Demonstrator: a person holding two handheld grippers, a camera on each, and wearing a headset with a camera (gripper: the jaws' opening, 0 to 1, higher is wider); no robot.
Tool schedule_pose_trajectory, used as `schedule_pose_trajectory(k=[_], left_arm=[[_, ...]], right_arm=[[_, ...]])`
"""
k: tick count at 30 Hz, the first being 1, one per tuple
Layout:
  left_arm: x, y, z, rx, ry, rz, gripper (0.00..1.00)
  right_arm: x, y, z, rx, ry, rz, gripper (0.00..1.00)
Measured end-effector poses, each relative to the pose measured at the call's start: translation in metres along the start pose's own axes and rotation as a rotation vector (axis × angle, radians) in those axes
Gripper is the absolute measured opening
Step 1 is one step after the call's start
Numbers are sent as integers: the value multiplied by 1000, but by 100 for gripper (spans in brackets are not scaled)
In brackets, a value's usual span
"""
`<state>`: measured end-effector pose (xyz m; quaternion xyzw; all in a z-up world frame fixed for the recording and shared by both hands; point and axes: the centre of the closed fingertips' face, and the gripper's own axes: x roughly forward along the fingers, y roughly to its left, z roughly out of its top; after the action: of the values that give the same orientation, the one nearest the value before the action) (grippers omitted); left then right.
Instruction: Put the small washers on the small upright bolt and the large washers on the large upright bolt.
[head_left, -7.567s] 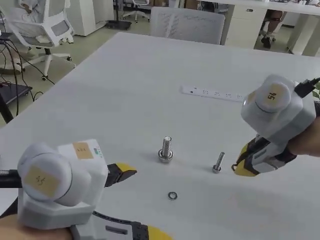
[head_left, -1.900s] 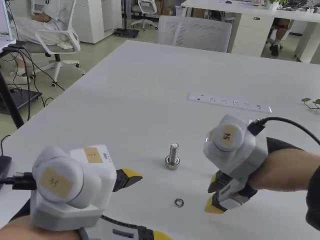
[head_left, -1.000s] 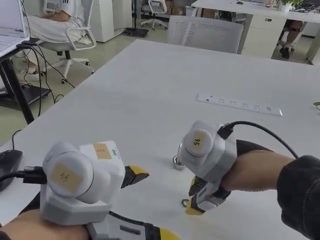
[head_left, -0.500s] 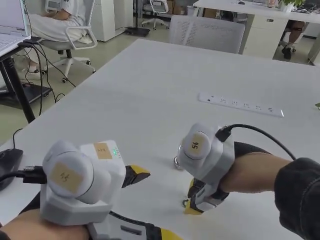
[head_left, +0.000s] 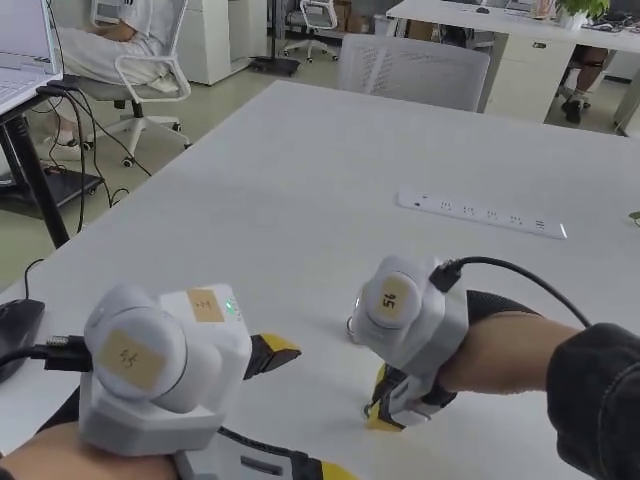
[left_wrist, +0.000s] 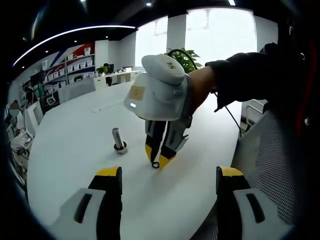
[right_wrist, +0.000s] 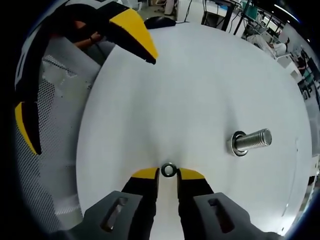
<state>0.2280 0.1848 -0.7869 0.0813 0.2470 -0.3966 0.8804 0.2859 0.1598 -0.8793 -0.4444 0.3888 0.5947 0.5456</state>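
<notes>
White table carries a power strip well beyond the large upright bolt, with an office chair farther off. Near the bolt, the right gripper has its fingers nipped onto a small washer lying on the table; its housing hides most of the bolt in the head view. Well short of the bolt, the left gripper has its fingers spread wide, empty. Two seconds earlier the washer lay free beside the right gripper.

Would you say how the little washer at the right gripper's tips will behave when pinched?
The washer is a thin metal ring lying flat on the smooth table, so it will probably skid before lifting. Gripped by its rim in the right gripper, it may twist or pop out. Likely stiff and light.
</notes>
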Motion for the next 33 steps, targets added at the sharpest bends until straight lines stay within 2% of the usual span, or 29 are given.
schedule_pose_trajectory(k=[20, 33], left_arm=[[1, 1, 0, -2, 1, 1, 76], [1, 0, -1, -3, 4, 0, 76]], right_arm=[[0, -1, 0, 17, -14, 3, 14], [-2, -1, -10, 38, -5, -2, 14]])
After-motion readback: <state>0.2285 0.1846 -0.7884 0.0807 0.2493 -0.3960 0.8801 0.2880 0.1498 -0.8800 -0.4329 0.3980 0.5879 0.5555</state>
